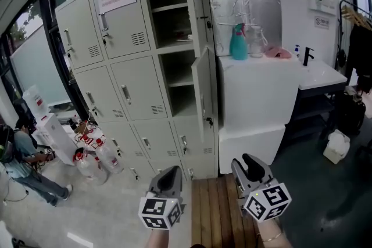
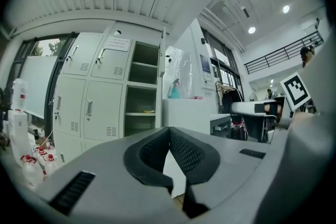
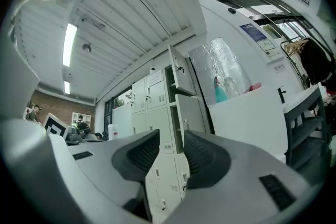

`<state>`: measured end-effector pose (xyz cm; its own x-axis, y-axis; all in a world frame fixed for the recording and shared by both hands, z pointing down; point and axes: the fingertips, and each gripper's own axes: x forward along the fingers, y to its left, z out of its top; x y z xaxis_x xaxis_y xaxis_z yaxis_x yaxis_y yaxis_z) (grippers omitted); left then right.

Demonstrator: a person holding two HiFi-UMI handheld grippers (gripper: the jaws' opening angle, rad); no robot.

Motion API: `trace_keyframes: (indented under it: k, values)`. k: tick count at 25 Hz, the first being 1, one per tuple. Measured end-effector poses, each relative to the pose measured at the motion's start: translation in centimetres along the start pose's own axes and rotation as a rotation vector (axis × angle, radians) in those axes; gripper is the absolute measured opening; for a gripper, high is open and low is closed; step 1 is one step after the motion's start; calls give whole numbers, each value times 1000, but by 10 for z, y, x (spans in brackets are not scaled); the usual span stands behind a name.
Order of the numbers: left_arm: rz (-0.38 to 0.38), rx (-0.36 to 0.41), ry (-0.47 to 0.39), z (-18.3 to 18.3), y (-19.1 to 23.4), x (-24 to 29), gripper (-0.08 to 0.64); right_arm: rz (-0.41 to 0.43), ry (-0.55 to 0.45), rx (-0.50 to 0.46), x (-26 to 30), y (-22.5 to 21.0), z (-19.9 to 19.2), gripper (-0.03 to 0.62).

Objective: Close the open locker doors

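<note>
A bank of grey-beige lockers [image 1: 125, 84] stands ahead of me. Its right column has two open doors: the top door [image 1: 195, 0] and the one below it [image 1: 203, 90], both swung out toward the white counter. Their compartments [image 1: 170, 6] show bare shelves. The same lockers [image 2: 100, 94] show in the left gripper view, and the open doors [image 3: 185, 86] in the right gripper view. My left gripper [image 1: 168, 173] [image 2: 168, 129] is shut and holds nothing. My right gripper [image 1: 251, 163] [image 3: 171, 136] is open and empty. Both are well short of the lockers.
A white counter [image 1: 256, 96] touches the lockers' right side, bearing a teal spray bottle [image 1: 239, 42]. A sink with a black tap [image 1: 318, 74] lies further right. Water jugs [image 1: 96, 160] and a seated person [image 1: 26, 160] are at the left. Wooden planks [image 1: 212, 212] run underfoot.
</note>
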<state>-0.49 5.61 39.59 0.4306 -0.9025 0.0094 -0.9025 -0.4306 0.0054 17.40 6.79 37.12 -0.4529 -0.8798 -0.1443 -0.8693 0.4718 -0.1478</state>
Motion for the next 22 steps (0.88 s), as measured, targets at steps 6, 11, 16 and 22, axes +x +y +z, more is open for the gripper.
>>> trace_keyframes:
  k: [6,11,16,22]
  values:
    - [29,15,-22,14,25,15,20,34,-22,11,32,-1,10,160]
    - [28,20,-35,14,56,50,20,40,-44,14,79,-6,8,167]
    - [14,13,-56,18,105,107,20,47,-82,-22,149,-16,15,167]
    - [-15,10,-95,41,163,180,20,32,-135,-67,238,-30,38,167]
